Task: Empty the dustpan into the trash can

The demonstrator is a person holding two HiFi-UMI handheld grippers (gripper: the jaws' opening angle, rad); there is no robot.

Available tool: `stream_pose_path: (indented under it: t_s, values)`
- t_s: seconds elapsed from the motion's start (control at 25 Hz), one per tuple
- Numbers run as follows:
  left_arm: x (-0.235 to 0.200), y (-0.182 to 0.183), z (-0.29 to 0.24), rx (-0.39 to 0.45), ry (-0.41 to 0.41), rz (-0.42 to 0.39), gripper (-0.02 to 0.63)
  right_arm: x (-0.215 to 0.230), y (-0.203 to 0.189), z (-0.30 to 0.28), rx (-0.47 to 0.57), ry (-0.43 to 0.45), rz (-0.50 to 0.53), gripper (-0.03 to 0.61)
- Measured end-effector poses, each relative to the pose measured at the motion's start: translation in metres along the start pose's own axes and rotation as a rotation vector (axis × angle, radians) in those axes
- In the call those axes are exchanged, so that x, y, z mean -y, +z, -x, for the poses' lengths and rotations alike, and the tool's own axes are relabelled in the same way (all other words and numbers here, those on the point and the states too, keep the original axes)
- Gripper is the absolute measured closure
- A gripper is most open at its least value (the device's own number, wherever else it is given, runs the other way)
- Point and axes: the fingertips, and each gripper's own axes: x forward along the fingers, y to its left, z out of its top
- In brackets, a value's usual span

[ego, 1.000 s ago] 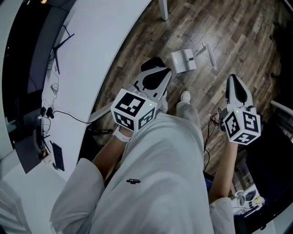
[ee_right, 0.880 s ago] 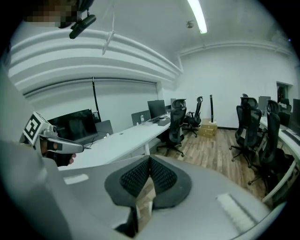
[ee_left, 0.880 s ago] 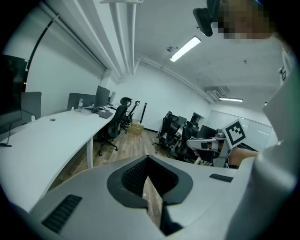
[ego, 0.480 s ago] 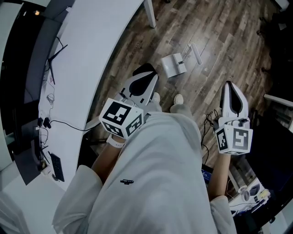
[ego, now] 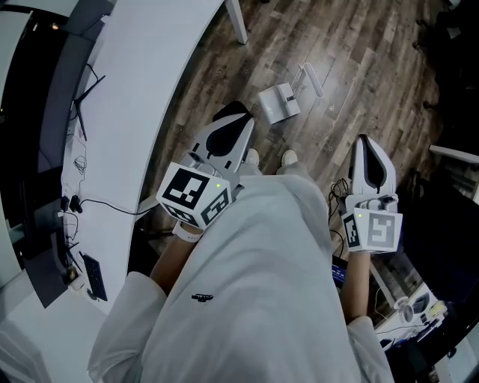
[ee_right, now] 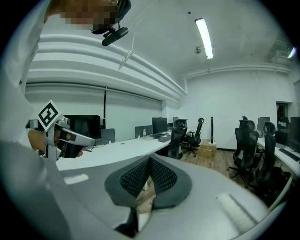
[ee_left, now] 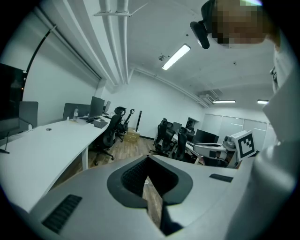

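Note:
A white dustpan (ego: 278,103) lies on the wood floor ahead of the person's shoes, with a white long-handled piece (ego: 310,79) beside it. No trash can shows in any view. My left gripper (ego: 238,114) is held waist-high near the desk edge, jaws shut with nothing between them; its own view shows the pads (ee_left: 136,176) closed together. My right gripper (ego: 363,140) is held out to the right, also shut and empty, pads (ee_right: 161,176) meeting. Each gripper appears in the other's view: the right gripper's body (ee_left: 216,150) and the left gripper's body (ee_right: 63,137). Both are well above the dustpan.
A long curved white desk (ego: 150,75) runs along the left, its leg (ego: 235,19) near the top. Dark cables (ego: 338,203) trail on the floor by my right side. Office chairs (ee_left: 171,137) and cardboard boxes (ee_right: 206,149) stand farther off in the room.
Both grippers have risen and drifted left in the head view, the right one rolling a little. Jaws stayed shut. The dustpan has kept its place on the floor.

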Motion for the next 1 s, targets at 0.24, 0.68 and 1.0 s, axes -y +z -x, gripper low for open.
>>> stream_pose_path:
  t_s: [0.24, 0.68, 1.0]
  values:
    - [0.003, -0.005, 0.003, -0.004, -0.009, -0.004, 0.607, -0.006, -0.001, -0.005, 0.009, 0.025, -0.012, 0.566]
    - [0.001, -0.003, 0.001, 0.001, 0.000, -0.011, 0.607, -0.020, -0.006, -0.018, -0.008, 0.098, -0.010, 0.566]
    - [-0.002, -0.003, 0.001, 0.009, -0.004, -0.007, 0.607, -0.023, -0.008, -0.028, -0.034, 0.114, -0.047, 0.566]
